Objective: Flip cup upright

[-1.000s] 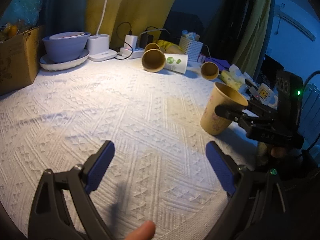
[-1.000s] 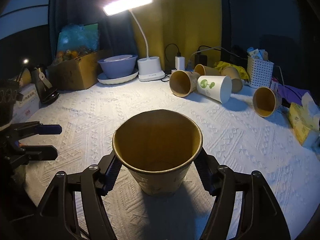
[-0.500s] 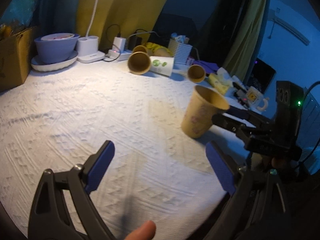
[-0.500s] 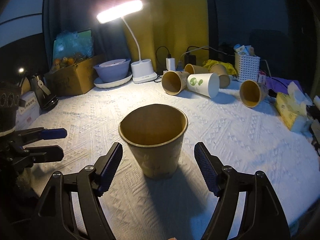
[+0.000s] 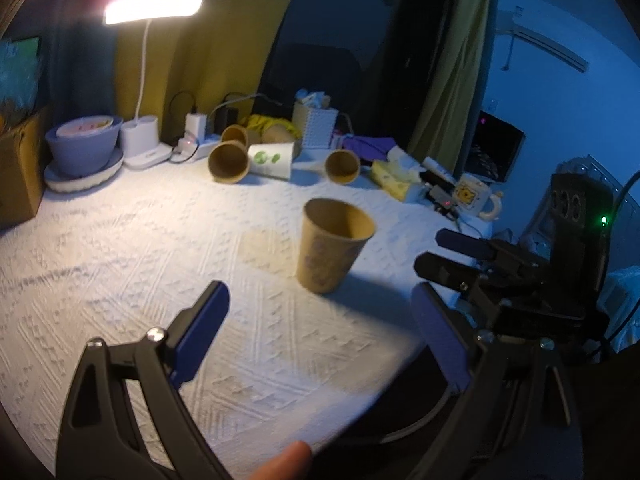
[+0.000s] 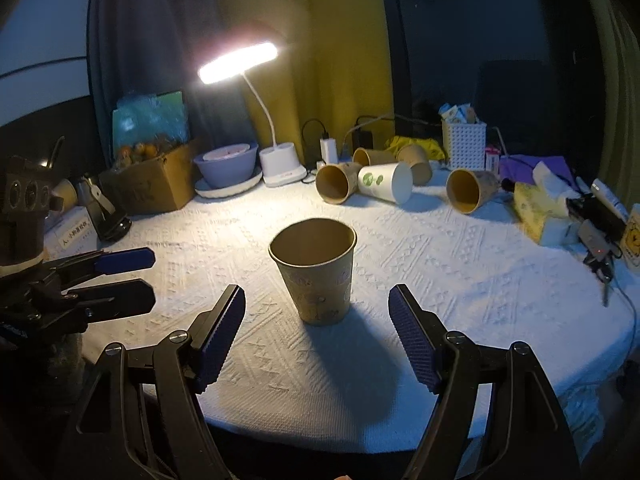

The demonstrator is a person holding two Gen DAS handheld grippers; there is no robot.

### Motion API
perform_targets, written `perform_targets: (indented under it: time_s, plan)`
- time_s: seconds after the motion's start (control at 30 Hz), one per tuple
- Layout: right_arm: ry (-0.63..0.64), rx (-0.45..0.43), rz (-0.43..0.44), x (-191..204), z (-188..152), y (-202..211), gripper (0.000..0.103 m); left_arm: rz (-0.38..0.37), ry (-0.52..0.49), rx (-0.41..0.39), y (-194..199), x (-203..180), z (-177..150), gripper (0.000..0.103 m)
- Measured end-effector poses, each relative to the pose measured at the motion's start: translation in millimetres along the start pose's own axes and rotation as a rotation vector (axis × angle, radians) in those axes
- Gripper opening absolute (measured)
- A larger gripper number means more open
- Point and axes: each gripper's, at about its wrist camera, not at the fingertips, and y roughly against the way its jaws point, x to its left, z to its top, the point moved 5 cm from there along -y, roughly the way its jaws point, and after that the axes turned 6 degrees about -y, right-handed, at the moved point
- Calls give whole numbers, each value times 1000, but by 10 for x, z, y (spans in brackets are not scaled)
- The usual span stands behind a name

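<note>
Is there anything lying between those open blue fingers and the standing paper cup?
Nothing: in the right wrist view only bare white tablecloth separates the right gripper from the cup.

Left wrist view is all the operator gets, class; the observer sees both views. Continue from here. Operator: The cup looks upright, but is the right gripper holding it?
Observer: No. The right gripper is open, and the cup stands just ahead of its fingers, touching neither.
Operator: What is left of the cardboard box?
Observer: A black clip stands just left of the box.
</note>
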Motion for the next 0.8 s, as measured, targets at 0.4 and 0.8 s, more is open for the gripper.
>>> perform_targets:
  time_s: [0.4, 0.8]
  plan:
    - [-2, -97, -64, 87, 317, 518, 77, -2, -68, -115, 305, -323, 322, 94]
    - [-11, -195, -110, 76, 581, 1008, 78, 177, -156, -206, 534, -479, 579, 94]
